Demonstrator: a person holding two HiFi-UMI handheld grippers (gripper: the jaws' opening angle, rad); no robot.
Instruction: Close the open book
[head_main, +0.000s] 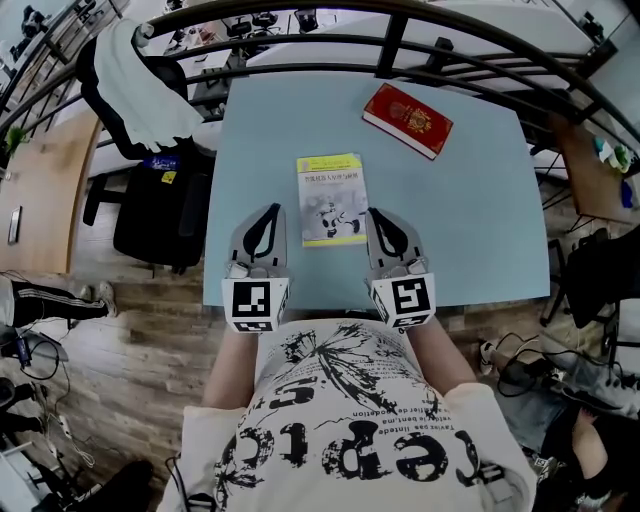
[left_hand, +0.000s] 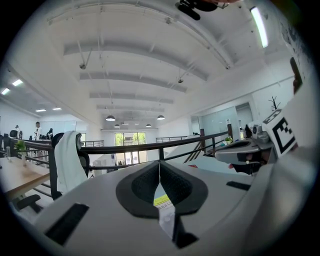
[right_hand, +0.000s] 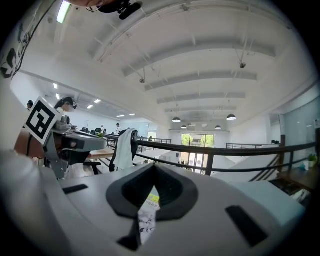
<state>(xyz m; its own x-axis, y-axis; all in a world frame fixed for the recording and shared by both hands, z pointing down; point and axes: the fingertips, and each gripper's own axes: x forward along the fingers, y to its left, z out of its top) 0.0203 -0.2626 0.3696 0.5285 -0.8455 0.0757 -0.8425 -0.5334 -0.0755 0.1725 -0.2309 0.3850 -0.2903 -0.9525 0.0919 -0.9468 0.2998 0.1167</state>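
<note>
Where two books lie, two closed grippers

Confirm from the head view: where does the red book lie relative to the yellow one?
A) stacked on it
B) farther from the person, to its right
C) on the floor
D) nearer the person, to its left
B: the red book lies apart from the yellow book, toward the far right part of the table.

White T-shirt, black butterfly and lettering print. Grey left hand-held gripper and right hand-held gripper, 2 black-and-white marker cubes.
</note>
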